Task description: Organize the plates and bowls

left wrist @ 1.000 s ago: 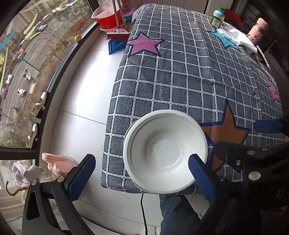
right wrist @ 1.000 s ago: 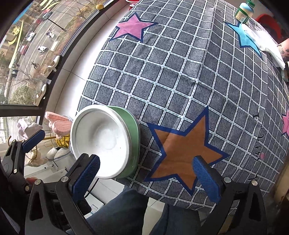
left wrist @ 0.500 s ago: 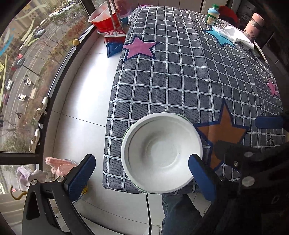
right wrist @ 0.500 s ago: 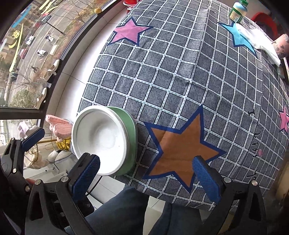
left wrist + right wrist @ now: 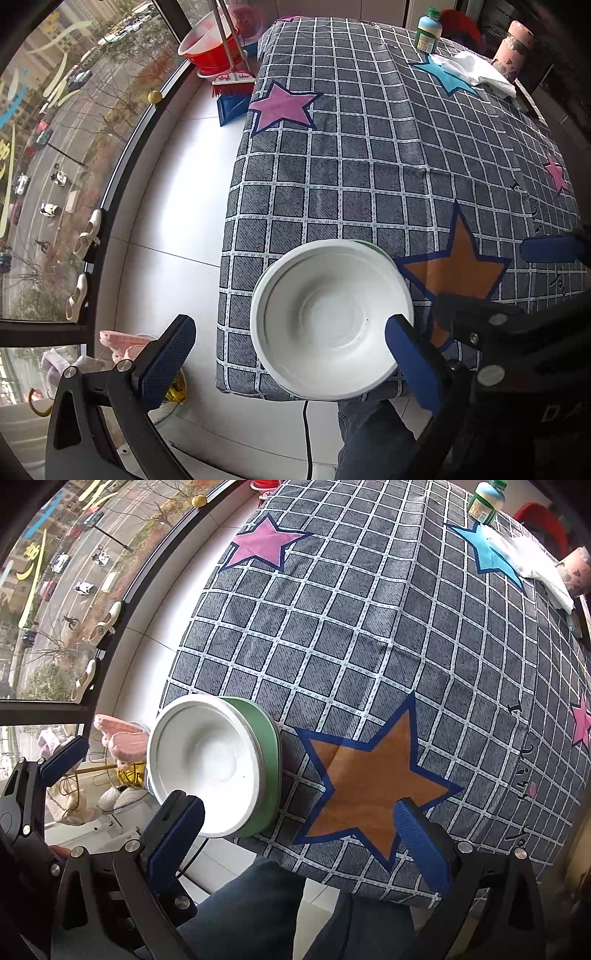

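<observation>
A white bowl (image 5: 328, 321) sits nested in a green bowl (image 5: 271, 760) at the near left corner of the table, next to the orange star. It also shows in the right wrist view (image 5: 207, 764). My left gripper (image 5: 288, 354) is open and empty, held above and in front of the stack, its fingers wide to either side. My right gripper (image 5: 299, 830) is open and empty, above the table's near edge to the right of the stack. Its fingers also show in the left wrist view (image 5: 550, 247).
The table wears a grey checked cloth (image 5: 369, 166) with stars. At its far end stand a green-capped bottle (image 5: 427, 31), a white cloth (image 5: 476, 72) and a pink cup (image 5: 511, 48). A red basin (image 5: 210, 48) and broom are on the floor by the window.
Both grippers have drawn back and up a little from the stacked bowls. The bowls have not moved.
</observation>
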Demonstrator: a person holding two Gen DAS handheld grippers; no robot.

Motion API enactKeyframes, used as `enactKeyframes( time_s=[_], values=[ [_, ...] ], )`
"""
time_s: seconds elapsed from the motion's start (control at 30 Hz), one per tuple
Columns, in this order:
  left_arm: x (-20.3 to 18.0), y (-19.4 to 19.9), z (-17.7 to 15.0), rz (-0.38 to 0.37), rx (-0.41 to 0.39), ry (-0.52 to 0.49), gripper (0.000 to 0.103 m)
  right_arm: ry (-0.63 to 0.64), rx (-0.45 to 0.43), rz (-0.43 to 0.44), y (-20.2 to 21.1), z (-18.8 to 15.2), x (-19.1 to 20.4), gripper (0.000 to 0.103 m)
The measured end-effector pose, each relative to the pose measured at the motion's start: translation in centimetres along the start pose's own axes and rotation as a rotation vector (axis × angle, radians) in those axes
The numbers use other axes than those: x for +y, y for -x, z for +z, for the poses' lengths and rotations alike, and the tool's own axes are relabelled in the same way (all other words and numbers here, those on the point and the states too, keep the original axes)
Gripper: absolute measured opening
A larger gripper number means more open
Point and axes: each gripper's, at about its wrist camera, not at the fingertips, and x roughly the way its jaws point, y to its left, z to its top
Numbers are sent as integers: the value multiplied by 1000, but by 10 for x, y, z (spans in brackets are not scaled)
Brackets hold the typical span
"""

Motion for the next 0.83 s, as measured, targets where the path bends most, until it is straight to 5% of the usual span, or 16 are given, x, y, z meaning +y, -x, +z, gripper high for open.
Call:
enactKeyframes(
  time_s=[0.7,0.83],
  values=[
    [-2,-4,5,49,13,14,103,13,9,4,-2,3,0,103],
    [2,-3,6,10,2,55,103,18,9,10,-3,4,0,103]
  ],
)
